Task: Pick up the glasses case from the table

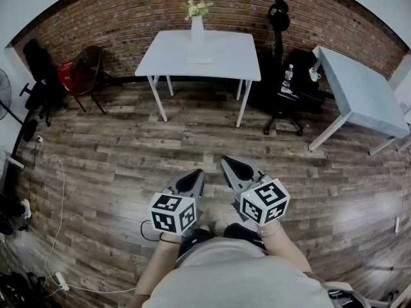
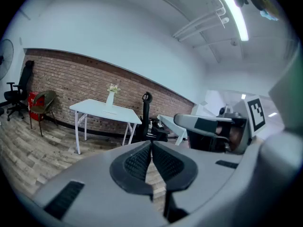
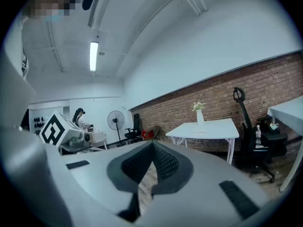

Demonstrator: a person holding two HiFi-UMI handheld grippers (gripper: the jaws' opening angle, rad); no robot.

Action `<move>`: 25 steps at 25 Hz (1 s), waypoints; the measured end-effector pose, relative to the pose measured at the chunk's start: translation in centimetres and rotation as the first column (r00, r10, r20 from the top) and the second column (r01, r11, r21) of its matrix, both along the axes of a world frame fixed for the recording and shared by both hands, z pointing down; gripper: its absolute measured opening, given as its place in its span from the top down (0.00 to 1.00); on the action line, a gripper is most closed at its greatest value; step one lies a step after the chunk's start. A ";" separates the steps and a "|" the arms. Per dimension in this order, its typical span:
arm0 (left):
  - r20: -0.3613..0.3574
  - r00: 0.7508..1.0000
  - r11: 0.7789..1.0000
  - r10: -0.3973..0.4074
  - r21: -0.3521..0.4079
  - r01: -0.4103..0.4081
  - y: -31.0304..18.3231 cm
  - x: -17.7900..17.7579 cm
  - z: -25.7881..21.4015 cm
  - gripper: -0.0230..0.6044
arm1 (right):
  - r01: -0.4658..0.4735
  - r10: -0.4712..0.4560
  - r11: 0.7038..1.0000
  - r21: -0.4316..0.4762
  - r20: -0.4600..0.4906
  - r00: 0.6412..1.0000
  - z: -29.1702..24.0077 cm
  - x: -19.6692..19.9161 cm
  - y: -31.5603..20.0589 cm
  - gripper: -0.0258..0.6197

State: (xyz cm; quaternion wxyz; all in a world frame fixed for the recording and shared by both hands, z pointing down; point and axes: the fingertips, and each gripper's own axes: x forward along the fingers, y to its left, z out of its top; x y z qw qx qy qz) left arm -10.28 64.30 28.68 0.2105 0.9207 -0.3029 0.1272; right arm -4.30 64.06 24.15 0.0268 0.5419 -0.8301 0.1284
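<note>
A white table (image 1: pixel 218 56) stands far ahead by the brick wall, with a white vase of flowers (image 1: pixel 196 19) on it. In front of the vase lies a flat pale thing (image 1: pixel 200 61), too small to make out; it may be the glasses case. It also shows on the table in the left gripper view (image 2: pixel 110 111) and the right gripper view (image 3: pixel 199 131). Both grippers are held close to the person's body, side by side over the wooden floor, far from the table. The left gripper (image 1: pixel 198 174) (image 2: pixel 151 143) is shut and empty. The right gripper (image 1: pixel 226 163) (image 3: pixel 152 145) is shut and empty too.
A second pale table (image 1: pixel 363 95) stands at the right. A black office chair (image 1: pixel 282 98) with a bottle on its seat stands between the tables. Chairs (image 1: pixel 83 72) and a fan (image 1: pixel 4 94) line the left wall. A white cable (image 1: pixel 59 223) trails on the floor at the left.
</note>
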 end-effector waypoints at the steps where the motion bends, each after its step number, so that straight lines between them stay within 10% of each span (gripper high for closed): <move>1: 0.004 1.000 1.000 -0.004 0.009 0.004 0.0 -0.2 -0.1 0.94 | -0.002 0.002 1.000 -0.002 0.004 1.000 0.2 -0.3 0.2 0.96; 25: 0.016 0.997 0.997 0.073 -0.008 -0.073 -1.4 -2.9 2.7 0.94 | -0.039 0.041 0.997 -0.065 0.033 0.999 3.9 -2.4 -0.1 0.96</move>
